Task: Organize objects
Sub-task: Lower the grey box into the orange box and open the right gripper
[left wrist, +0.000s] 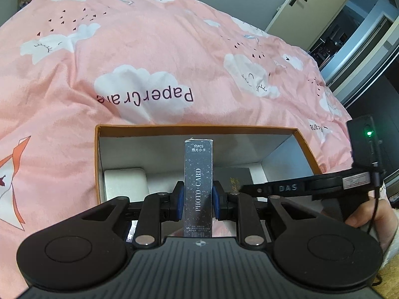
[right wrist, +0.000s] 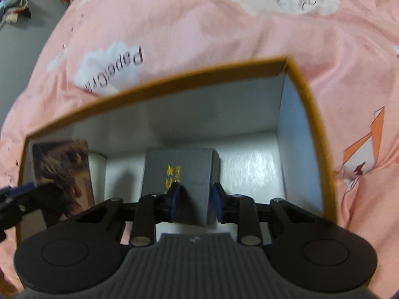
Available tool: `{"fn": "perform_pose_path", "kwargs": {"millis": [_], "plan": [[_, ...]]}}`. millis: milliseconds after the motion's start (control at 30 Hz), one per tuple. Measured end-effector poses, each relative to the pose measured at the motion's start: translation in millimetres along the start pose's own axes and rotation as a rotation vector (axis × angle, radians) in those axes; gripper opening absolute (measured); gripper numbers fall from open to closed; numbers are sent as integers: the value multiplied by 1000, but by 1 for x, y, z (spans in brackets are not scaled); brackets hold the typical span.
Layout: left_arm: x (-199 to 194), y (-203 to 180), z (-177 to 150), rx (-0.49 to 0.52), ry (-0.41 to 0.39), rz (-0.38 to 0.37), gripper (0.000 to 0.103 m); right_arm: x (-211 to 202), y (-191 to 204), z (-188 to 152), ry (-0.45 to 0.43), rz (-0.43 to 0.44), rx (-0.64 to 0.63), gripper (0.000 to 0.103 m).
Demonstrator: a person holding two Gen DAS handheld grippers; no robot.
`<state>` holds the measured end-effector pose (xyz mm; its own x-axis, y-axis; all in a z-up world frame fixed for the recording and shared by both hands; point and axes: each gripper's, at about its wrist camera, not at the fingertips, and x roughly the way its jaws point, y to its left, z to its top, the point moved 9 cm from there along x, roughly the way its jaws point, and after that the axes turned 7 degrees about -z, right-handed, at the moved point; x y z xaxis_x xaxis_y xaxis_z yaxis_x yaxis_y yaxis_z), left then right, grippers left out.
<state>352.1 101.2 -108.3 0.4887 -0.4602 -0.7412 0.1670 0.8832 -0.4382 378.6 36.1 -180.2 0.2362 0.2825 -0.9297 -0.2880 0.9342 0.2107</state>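
Left gripper (left wrist: 198, 200) clamps the upright photo card pack (left wrist: 198, 186) between blue pads, above the orange-rimmed box (left wrist: 197, 127). Right gripper (right wrist: 195, 203) jaws narrow, pads at both sides of the dark grey box (right wrist: 180, 172); contact unclear, blurred. White case (left wrist: 124, 183) at 9 o'clock.

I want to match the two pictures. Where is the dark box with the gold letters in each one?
Left wrist view: the dark box lies on the floor of the orange-rimmed box, low and right of centre, partly behind the photo card box.
Right wrist view: the dark box sits centre, between the right tool's blue pads.
Shared landmark: the orange-rimmed box.
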Motion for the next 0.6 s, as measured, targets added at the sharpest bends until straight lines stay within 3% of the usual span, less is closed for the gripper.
{"fn": "perform_pose_path", "kwargs": {"millis": [267, 600], "plan": [[-3, 1, -6, -12, 8, -9, 25, 9, 13, 1, 22, 85, 39, 23], [-23, 14, 10, -12, -69, 61, 25, 15, 64, 1, -7, 143, -153, 16]]}}
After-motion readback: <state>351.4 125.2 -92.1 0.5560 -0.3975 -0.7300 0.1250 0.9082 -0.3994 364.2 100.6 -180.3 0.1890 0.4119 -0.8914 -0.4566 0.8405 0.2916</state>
